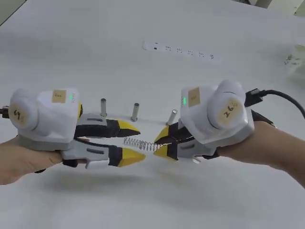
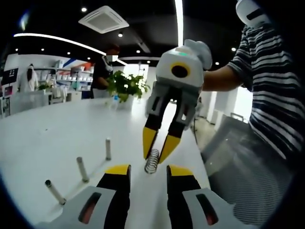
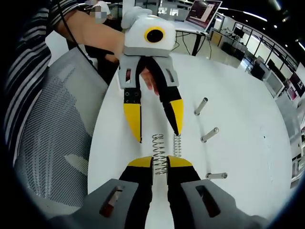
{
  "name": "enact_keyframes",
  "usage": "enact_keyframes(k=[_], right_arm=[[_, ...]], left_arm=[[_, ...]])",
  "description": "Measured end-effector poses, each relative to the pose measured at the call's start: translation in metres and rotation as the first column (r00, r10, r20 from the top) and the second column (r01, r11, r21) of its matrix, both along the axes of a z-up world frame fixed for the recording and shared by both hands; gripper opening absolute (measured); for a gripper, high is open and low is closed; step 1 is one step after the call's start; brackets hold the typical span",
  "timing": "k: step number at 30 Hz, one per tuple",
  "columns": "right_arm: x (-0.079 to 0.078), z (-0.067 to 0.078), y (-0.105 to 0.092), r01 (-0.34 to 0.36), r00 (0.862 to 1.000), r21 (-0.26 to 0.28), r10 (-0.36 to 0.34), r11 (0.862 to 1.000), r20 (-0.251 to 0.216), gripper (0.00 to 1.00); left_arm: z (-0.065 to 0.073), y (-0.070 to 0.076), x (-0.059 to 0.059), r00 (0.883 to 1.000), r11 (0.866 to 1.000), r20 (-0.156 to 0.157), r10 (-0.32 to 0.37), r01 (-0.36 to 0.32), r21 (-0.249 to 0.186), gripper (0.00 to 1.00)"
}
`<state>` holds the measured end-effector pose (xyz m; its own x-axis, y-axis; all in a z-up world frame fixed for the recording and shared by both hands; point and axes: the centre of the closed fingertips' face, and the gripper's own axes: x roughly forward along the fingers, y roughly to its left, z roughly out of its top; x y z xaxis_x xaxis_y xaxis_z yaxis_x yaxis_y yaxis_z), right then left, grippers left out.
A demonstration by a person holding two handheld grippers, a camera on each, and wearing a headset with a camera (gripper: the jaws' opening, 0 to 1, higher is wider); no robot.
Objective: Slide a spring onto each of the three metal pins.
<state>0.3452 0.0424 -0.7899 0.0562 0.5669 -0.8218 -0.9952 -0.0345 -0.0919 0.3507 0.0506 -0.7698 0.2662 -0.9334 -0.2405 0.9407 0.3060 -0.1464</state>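
The spring (image 1: 142, 143) hangs level above the table (image 1: 71, 47), with one end clenched in the right claw (image 1: 156, 144). Its free end reaches in between the tips of the left claw (image 1: 141, 143), which gapes released; I cannot tell whether the spring touches them. Just behind, three bare pins stand in a row on the table: left pin (image 1: 103, 108), middle pin (image 1: 135, 111) and right pin (image 1: 171, 116), the last close beside the right claw. A power strip (image 1: 181, 50) lies well beyond.

Round sticker (image 1: 228, 113) on right tongs (image 1: 159, 143) reads approx. "26", last char unclear; label (image 1: 19, 114) on left tongs (image 1: 140, 143) illegible.
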Motion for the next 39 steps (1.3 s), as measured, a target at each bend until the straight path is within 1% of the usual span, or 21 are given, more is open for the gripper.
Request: enact_keyframes(k=[5, 8, 13, 19, 23, 30, 33, 39], right_arm=[[0.000, 0.002, 0.001, -0.002, 1.000, 0.002, 0.002, 1.000, 0.001, 0.08], [0.000, 0.003, 0.002, -0.003, 1.000, 0.003, 0.003, 1.000, 0.001, 0.08], [0.001, 0.004, 0.002, -0.004, 1.000, 0.001, 0.004, 1.000, 0.005, 0.08], [0.000, 0.006, 0.002, -0.008, 1.000, 0.003, 0.008, 1.000, 0.004, 0.08], [-0.001, 0.007, 0.002, -0.009, 1.000, 0.003, 0.009, 1.000, 0.005, 0.08], [-0.001, 0.007, 0.002, -0.009, 1.000, 0.000, 0.009, 1.000, 0.005, 0.08], [-0.001, 0.008, 0.001, -0.010, 1.000, -0.002, 0.010, 1.000, 0.006, 0.08], [-0.001, 0.009, 0.000, -0.003, 1.000, 0.009, 0.003, 1.000, 0.002, 0.08]], left_arm=[[0.001, -0.005, 0.001, 1.000, 1.000, 0.004, -0.011, 0.011, -0.004, 0.18], [0.001, -0.007, 0.000, 1.000, 1.000, 0.011, -0.021, 0.021, -0.004, 0.15], [-0.001, -0.009, -0.001, 0.999, 0.999, 0.007, -0.033, 0.033, 0.001, 0.13], [0.001, -0.012, 0.000, 0.999, 0.999, 0.004, -0.034, 0.034, -0.013, 0.08], [0.002, -0.014, -0.001, 0.999, 0.999, 0.009, -0.041, 0.041, -0.018, 0.04], [0.001, -0.014, -0.002, 0.999, 0.999, 0.003, -0.046, 0.046, -0.016, 0.04], [0.002, -0.014, -0.003, 0.999, 0.998, 0.006, -0.054, 0.054, -0.017, 0.03], [0.003, -0.015, -0.003, 0.998, 0.998, 0.006, -0.064, 0.064, -0.017, 0.02]])
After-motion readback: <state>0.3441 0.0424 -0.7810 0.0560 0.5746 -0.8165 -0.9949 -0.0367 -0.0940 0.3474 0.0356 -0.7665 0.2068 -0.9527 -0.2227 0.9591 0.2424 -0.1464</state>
